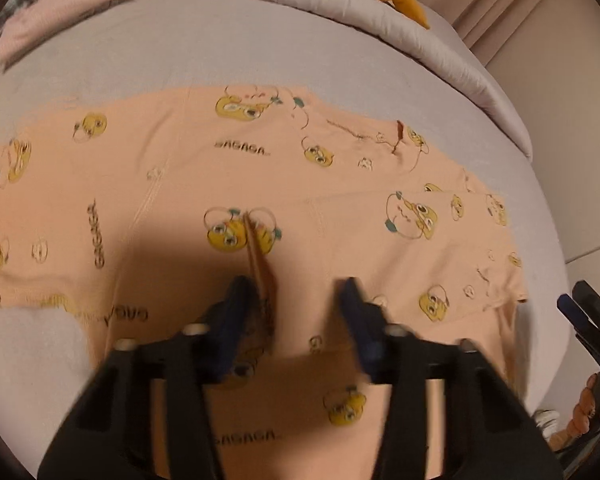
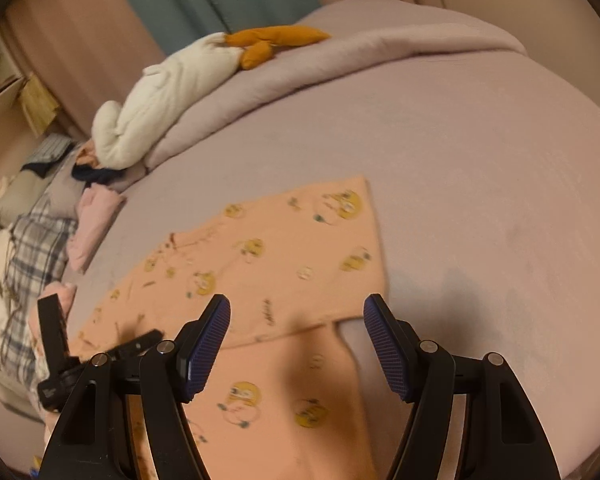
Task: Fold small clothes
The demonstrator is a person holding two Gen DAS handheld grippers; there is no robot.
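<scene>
A peach child's garment point(image 1: 228, 168) printed with yellow cartoon faces lies spread flat on the grey bed sheet point(image 1: 204, 52). My left gripper point(image 1: 296, 292) hovers open just above its near part, beside a raised fabric fold point(image 1: 262, 264) that touches the left finger. In the right wrist view the same garment point(image 2: 268, 256) lies ahead. My right gripper point(image 2: 296, 316) is open and empty above the garment's near edge. The left gripper shows at the lower left of the right wrist view point(image 2: 100, 344). The right gripper shows at the right edge of the left wrist view point(image 1: 584, 308).
A rolled grey duvet point(image 2: 340, 64) runs along the far side of the bed, with a white and orange plush toy point(image 2: 172, 88) on it. Folded pink clothes point(image 2: 94, 224) and a plaid pillow point(image 2: 32, 248) lie at the left. The bed edge point(image 1: 540, 280) is at the right.
</scene>
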